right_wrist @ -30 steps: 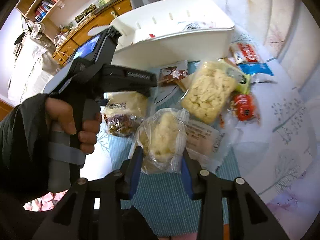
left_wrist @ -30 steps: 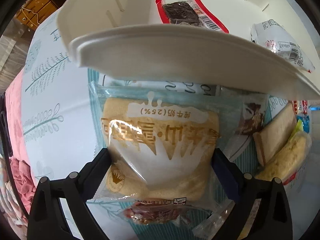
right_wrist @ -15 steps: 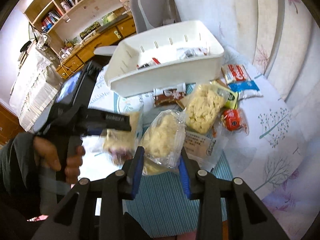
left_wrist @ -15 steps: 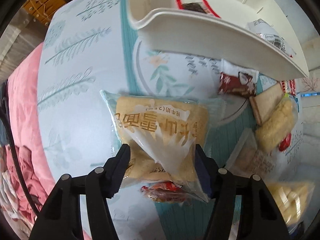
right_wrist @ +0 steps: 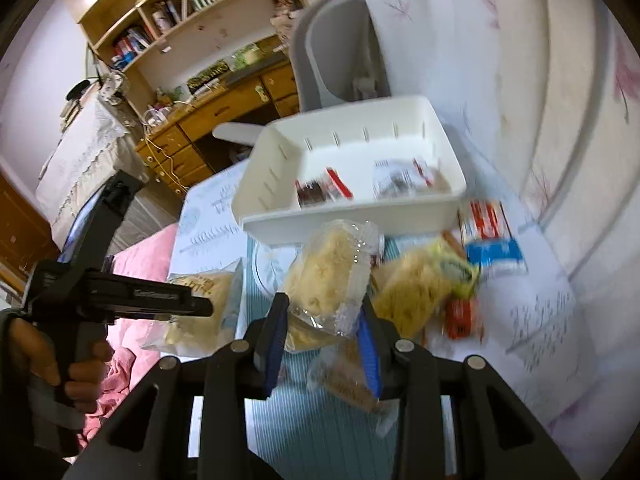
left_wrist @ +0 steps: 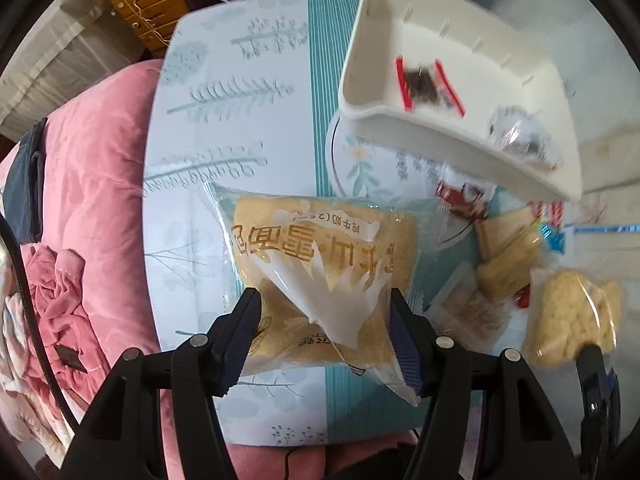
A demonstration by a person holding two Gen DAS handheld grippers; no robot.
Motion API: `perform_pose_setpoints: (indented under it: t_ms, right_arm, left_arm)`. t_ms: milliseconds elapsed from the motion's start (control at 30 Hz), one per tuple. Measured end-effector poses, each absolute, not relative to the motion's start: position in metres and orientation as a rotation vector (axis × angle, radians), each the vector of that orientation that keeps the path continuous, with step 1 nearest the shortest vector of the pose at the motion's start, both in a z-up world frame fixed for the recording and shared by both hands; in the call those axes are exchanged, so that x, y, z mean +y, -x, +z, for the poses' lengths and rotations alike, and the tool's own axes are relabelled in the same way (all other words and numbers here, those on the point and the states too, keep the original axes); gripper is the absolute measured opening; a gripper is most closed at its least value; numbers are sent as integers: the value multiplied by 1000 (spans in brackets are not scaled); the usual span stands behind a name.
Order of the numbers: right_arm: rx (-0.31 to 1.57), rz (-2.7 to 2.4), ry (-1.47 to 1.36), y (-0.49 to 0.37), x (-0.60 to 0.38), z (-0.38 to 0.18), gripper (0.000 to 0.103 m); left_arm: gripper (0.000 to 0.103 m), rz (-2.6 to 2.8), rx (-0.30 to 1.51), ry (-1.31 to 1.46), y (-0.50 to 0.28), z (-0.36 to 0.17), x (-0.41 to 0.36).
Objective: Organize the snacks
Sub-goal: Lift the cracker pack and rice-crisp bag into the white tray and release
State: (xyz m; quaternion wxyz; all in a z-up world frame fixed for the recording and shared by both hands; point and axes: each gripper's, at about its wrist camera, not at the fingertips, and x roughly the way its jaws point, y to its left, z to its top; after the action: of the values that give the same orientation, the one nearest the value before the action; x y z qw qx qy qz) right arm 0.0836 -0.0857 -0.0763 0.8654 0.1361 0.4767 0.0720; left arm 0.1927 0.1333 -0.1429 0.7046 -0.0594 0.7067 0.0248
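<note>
Snacks are split three ways: two are held aloft, two lie in the white bin (right_wrist: 352,216), and the rest are heaped on the counter (left_wrist: 240,92) in front of it.

At the left, the left claw (left_wrist: 326,336) pinches a bread packet (left_wrist: 320,272) by its lower end, fingers pressed into the soft film on both sides. The packet is a clear wrapper with a white milk-splash print and gold lettering over a pale, square loaf, and most of it hangs forward of the fingers. That looks like the likeliest trouble: glossy film around a squashy loaf may slide out of the grip on the way to the bin, or the bread may get crushed if the squeeze tightens.

To the right, the right claw (right_wrist: 322,330) is clamped on a crinkled clear bag (right_wrist: 328,280) of yellowish, crumbly cake, held above the pile. The bag is loose and puffy, so it could twist or slip too.

With both loads bound for the same bin, the claws may bump, or a packet could catch the near rim and drop onto the counter.

In the bin lie a red-edged dark wafer pack (right_wrist: 320,190) and a clear silver-printed packet (right_wrist: 400,178).
</note>
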Motion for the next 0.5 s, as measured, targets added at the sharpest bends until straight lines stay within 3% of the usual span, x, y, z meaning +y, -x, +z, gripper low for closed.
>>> perform_pose_setpoints:
  t_ms: [500]
  right_arm:
    - [850, 265, -227, -168, -123, -44, 33]
  left_arm:
    - [62, 90, 1461, 196, -248, -68, 108]
